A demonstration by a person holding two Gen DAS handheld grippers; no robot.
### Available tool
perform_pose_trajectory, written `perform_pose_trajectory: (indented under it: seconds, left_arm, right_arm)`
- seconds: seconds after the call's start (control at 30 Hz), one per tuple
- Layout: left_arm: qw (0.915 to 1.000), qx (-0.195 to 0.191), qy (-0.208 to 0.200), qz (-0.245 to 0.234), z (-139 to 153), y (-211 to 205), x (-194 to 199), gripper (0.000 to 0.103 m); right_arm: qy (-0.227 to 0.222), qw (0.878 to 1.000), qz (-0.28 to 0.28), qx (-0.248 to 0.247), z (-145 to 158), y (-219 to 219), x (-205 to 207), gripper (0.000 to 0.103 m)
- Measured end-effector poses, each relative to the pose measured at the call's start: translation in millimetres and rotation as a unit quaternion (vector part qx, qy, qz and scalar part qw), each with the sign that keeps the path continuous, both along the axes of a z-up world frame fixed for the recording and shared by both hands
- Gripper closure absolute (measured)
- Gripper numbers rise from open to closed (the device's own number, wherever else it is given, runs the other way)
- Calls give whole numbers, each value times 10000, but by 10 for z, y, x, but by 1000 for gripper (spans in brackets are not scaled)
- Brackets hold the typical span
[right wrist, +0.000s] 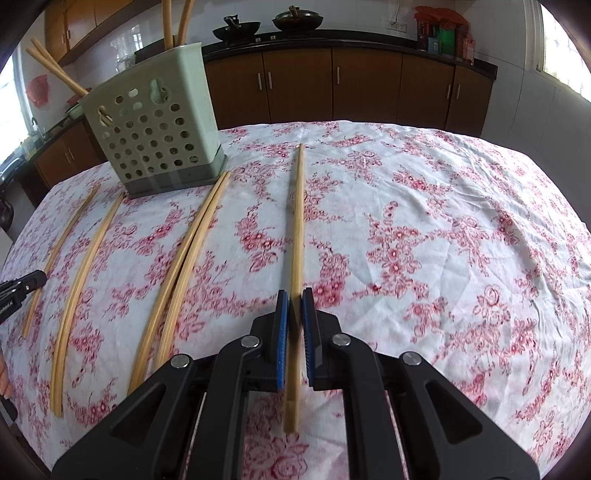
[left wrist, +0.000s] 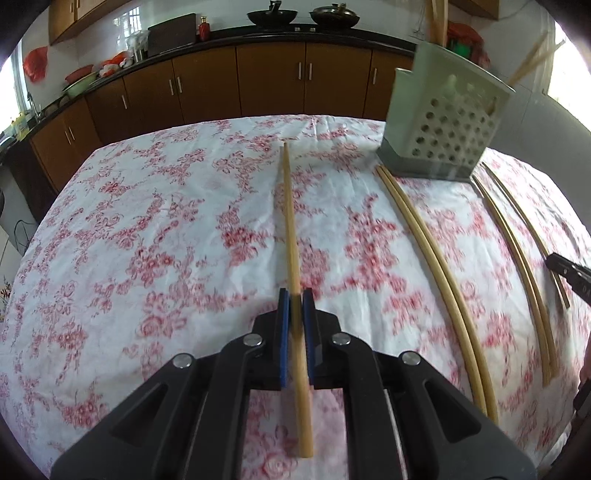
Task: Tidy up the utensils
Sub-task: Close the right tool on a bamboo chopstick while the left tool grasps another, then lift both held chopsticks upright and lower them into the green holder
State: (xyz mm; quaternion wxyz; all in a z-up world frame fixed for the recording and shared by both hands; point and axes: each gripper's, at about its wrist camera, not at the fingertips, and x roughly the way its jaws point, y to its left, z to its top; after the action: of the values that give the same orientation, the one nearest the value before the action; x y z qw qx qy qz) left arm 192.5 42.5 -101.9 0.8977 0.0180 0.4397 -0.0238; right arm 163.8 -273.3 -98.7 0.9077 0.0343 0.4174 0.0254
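Observation:
My left gripper (left wrist: 295, 295) is shut on a bamboo chopstick (left wrist: 290, 221) that points away over the floral cloth. A pale green perforated holder (left wrist: 443, 122) stands at the far right with chopsticks (left wrist: 437, 22) upright in it. Two pairs of chopsticks (left wrist: 424, 258) (left wrist: 517, 258) lie between it and me. At the right edge shows the right gripper's tip (left wrist: 569, 275). My right gripper (right wrist: 294, 295) is shut on another chopstick (right wrist: 298, 221). There the holder (right wrist: 155, 136) stands far left, with the pairs (right wrist: 177, 277) (right wrist: 81, 295) to its near side. The left gripper's tip (right wrist: 26, 284) shows at the left edge.
The table carries a white cloth with red flowers (right wrist: 443, 240); its far edge drops off toward brown kitchen cabinets (right wrist: 332, 85). Woks (right wrist: 236, 27) sit on the dark counter behind. A hand shows at the left edge (right wrist: 3, 376).

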Motion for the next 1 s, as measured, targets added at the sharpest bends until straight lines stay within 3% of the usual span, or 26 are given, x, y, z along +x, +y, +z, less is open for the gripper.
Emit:
perform_pose_trajectory:
  seconds: [0.2,0.37,0.67,1.0]
  left_arm:
    - [9999,135,-52,-23,-2,-61,-117,94]
    - [10000,27,15,-94,60,-11,-136,95]
    - [9957,-134,-833,-381,786,-66,-245,95]
    - [9869,-433,-1518,-343,1335,-60,-232,95]
  right_arm:
    - [2,9999,10,147,2,-37,-47,94]
    - [-89,9998,-8,187,76,-57,-80,95]
    - [-1012,9944,-68,289,715,-114,-218,95]
    - [-1820,9824,-16,430,1241,-109,-309,95]
